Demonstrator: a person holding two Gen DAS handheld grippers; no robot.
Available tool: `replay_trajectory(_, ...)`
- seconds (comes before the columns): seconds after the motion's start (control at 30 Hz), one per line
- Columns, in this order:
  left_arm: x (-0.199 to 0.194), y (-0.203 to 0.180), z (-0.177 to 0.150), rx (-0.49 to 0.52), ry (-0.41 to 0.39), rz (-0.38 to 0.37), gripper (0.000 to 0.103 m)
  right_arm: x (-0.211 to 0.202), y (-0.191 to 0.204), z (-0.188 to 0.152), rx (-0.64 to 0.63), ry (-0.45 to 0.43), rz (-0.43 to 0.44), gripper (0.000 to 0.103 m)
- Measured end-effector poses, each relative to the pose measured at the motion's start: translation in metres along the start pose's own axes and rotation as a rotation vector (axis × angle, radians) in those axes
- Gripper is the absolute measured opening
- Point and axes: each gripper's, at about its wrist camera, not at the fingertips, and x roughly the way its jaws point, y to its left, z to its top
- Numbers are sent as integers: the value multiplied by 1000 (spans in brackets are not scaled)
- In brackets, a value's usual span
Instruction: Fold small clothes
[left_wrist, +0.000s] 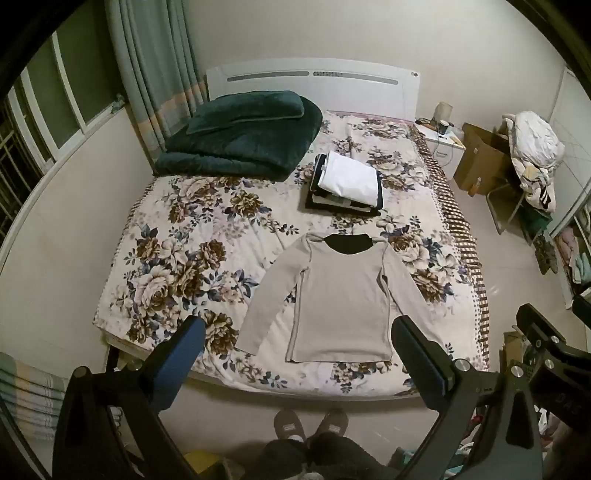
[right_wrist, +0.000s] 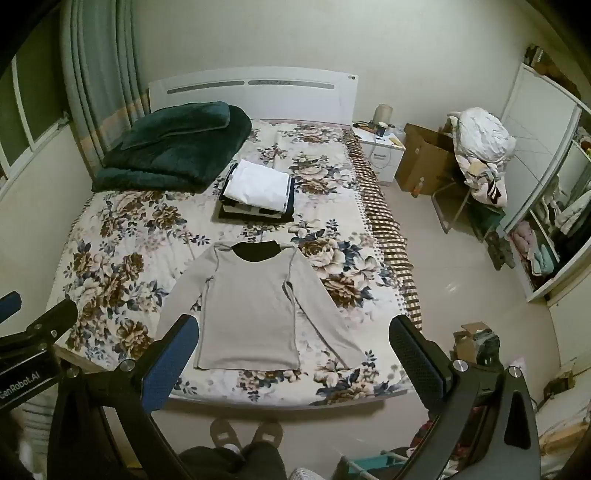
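Note:
A light grey long-sleeved shirt (left_wrist: 336, 299) lies flat on the floral bed, collar toward the headboard, sleeves spread down at both sides; it also shows in the right wrist view (right_wrist: 251, 306). A stack of folded clothes (left_wrist: 347, 182) with a white piece on top sits further up the bed, also visible in the right wrist view (right_wrist: 258, 192). My left gripper (left_wrist: 299, 332) is open and empty, held above the bed's foot edge over the shirt's hem. My right gripper (right_wrist: 293, 332) is open and empty at the same height, over the hem and right sleeve.
A folded dark green blanket (left_wrist: 240, 140) lies at the bed's head on the left. A nightstand (right_wrist: 382, 151), a cardboard box (right_wrist: 424, 162) and a chair piled with laundry (right_wrist: 480, 147) stand right of the bed. The person's feet (left_wrist: 310, 424) are at the foot edge.

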Motion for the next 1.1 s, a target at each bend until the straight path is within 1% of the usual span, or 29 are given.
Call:
replay_trajectory(0.07,-1,0,0,-1,-15,6,103,-1,-1,-1,4,-5,3,103)
replay_trajectory(1.1,0,0,0,7,-22,17,103,-4,-1,-3,-2,-4,-2,103)
